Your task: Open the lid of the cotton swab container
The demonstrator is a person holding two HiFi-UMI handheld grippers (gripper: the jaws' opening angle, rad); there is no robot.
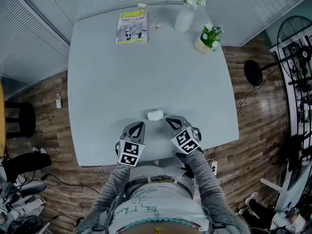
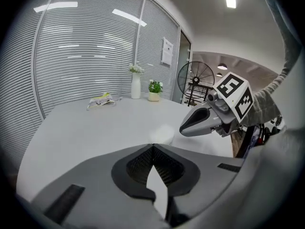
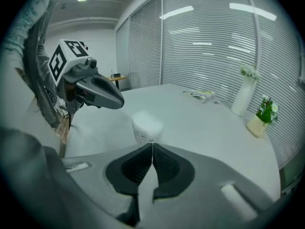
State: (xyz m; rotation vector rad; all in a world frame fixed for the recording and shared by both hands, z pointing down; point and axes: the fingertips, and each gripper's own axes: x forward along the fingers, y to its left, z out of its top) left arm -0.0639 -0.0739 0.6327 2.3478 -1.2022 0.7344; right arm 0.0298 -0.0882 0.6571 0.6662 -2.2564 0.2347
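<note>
A small white cotton swab container (image 1: 155, 114) stands on the grey table (image 1: 107, 82) near its front edge, lid on. My left gripper (image 1: 137, 125) is shut and empty, just left of and nearer than the container (image 2: 163, 133). My right gripper (image 1: 169, 121) is also shut with nothing between its jaws, its tips a short way right of the container (image 3: 147, 126), which sits just beyond them in the right gripper view. The left gripper (image 3: 119, 100) shows at the upper left of that view, and the right gripper (image 2: 183, 128) shows at the right of the left gripper view.
At the table's far side lie a green-and-white booklet (image 1: 131, 27), a white vase with flowers (image 1: 185, 14) and a small potted plant (image 1: 208, 38). A black stool (image 1: 19, 119) stands at the left. A fan and stands (image 1: 292, 38) crowd the right.
</note>
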